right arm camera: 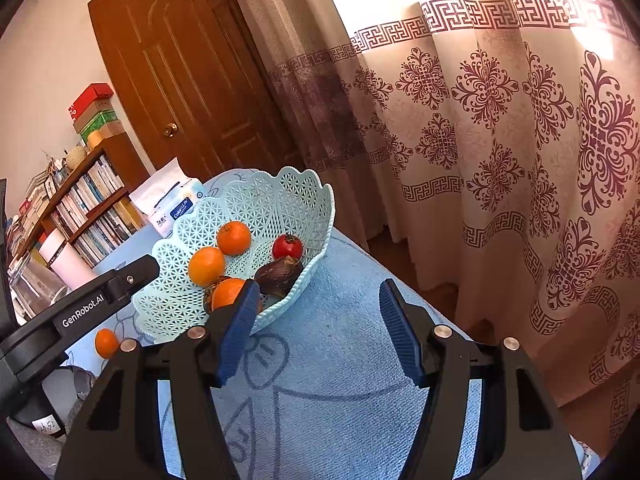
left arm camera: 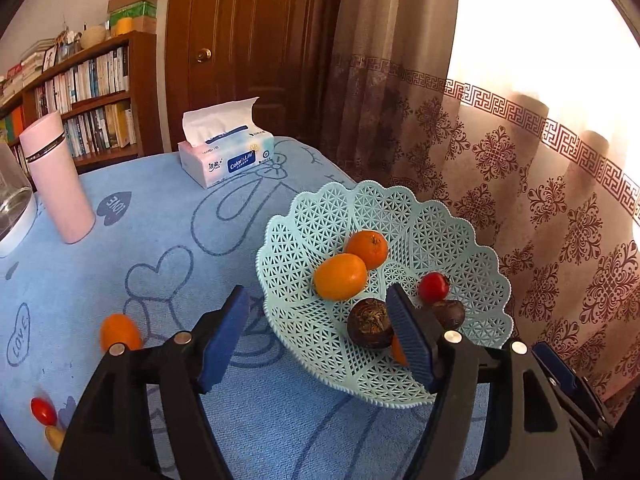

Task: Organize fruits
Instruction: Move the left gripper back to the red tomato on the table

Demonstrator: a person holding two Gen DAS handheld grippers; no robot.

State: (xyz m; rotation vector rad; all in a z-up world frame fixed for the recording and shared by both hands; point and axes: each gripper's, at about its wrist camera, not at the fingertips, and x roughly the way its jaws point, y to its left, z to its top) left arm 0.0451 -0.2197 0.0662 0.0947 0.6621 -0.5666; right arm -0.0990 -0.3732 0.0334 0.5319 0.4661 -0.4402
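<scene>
A pale green lattice basket (left arm camera: 460, 248) (right arm camera: 280, 196) stands on the blue cloth near the table's right edge. It holds several oranges (left arm camera: 340, 276) (right arm camera: 206, 266), a red tomato (left arm camera: 433, 286) (right arm camera: 287, 245) and two dark brown fruits (left arm camera: 369, 322) (right arm camera: 278, 276). My left gripper (left arm camera: 320, 340) is open and empty, just over the basket's near rim. My right gripper (right arm camera: 318, 332) is open and empty, over the cloth in front of the basket. An orange (left arm camera: 119, 332) (right arm camera: 106, 343) and a small red tomato (left arm camera: 43, 411) lie loose on the cloth at the left.
A pink tumbler (left arm camera: 56, 180), a tissue pack (left arm camera: 226, 156) and a glass vessel (left arm camera: 14, 208) stand on the far side of the table. A patterned curtain (right arm camera: 500, 140) hangs at the right beyond the table edge. A bookshelf (left arm camera: 84, 96) and a door (left arm camera: 248, 40) are behind.
</scene>
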